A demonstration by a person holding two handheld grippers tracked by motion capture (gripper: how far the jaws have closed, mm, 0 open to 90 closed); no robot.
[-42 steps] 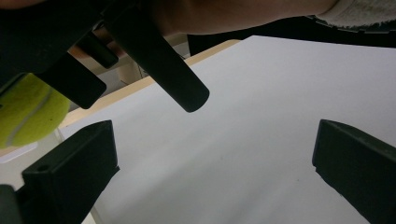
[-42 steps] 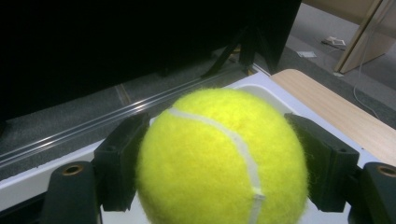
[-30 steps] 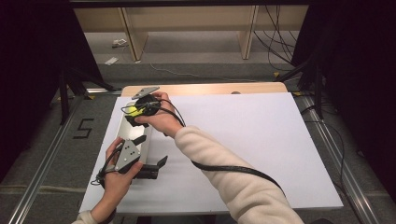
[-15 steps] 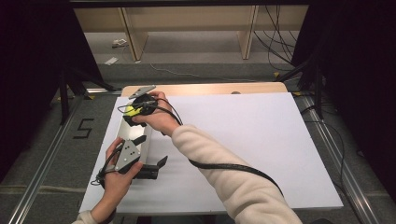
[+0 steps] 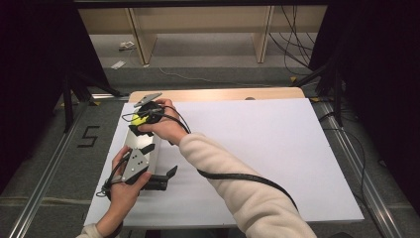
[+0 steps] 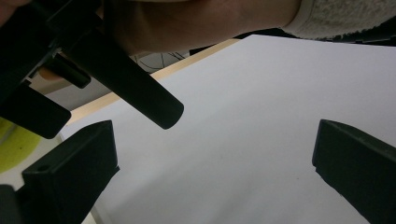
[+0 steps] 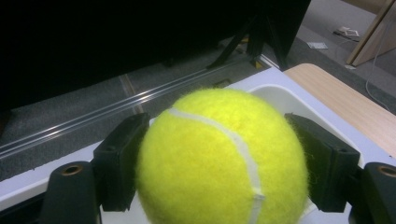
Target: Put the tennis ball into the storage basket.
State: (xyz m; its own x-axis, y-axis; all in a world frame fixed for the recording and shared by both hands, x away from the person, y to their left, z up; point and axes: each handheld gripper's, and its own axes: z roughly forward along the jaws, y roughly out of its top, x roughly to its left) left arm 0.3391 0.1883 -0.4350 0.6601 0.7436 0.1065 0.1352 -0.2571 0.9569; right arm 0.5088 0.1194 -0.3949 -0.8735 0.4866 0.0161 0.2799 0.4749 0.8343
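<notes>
High view: the right gripper (image 5: 141, 118) grips a tennis ball (image 5: 137, 119) over a white tray (image 5: 150, 145) at the table's (image 5: 257, 148) left edge. The left gripper (image 5: 161, 179) lies nearer, jaws spread, empty.

Right gripper view: both jaws press the ball's sides.

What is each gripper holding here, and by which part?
The right gripper clamps a tennis ball across its middle, one jaw on each side, above a white tray. The left gripper is open and holds nothing.
</notes>
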